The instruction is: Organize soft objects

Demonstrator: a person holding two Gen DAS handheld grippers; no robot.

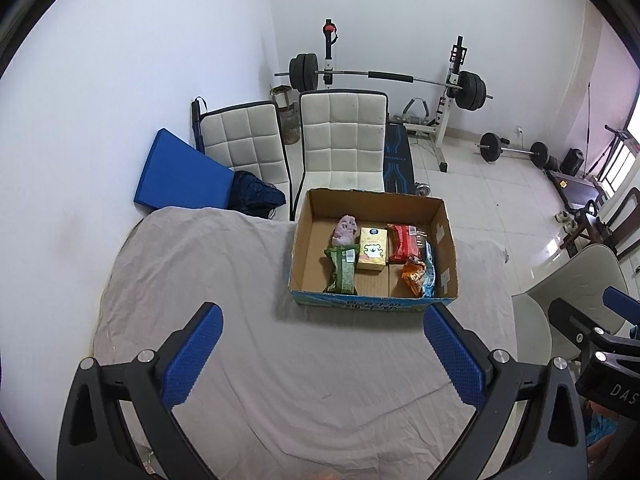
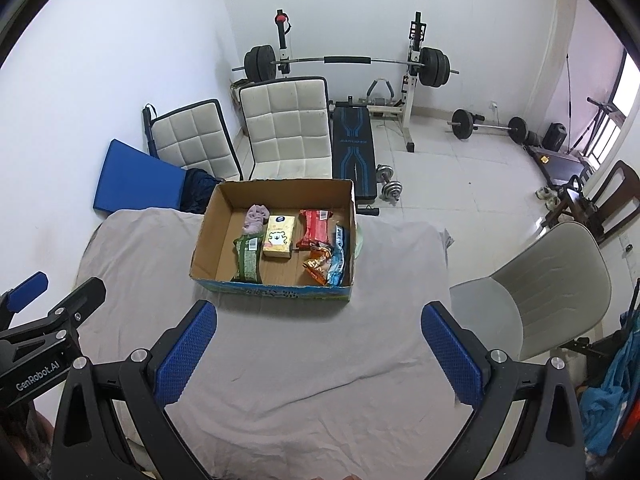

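Observation:
An open cardboard box (image 1: 308, 236) (image 2: 212, 232) stands on the cloth-covered table. Inside lie a purple soft toy (image 1: 346, 230) (image 2: 256, 218), a yellow tissue pack (image 1: 373, 249) (image 2: 279, 236), a green packet (image 1: 341, 272) (image 2: 248, 260), a red packet (image 1: 402, 243) (image 2: 314, 230), an orange packet (image 1: 414, 276) (image 2: 316, 266) and a blue packet (image 1: 429, 270) (image 2: 337, 258). My left gripper (image 1: 320, 344) is open and empty, held above the table before the box. My right gripper (image 2: 318, 340) is open and empty, likewise before the box.
The table wears a grey-beige cloth (image 1: 224, 280) (image 2: 140, 256). Two white padded chairs (image 1: 344, 136) (image 2: 288, 128) stand behind it, a plastic chair (image 2: 548, 280) at the right. A blue pad (image 1: 180, 176) leans on the wall. A barbell rack (image 1: 400, 78) and weights stand beyond.

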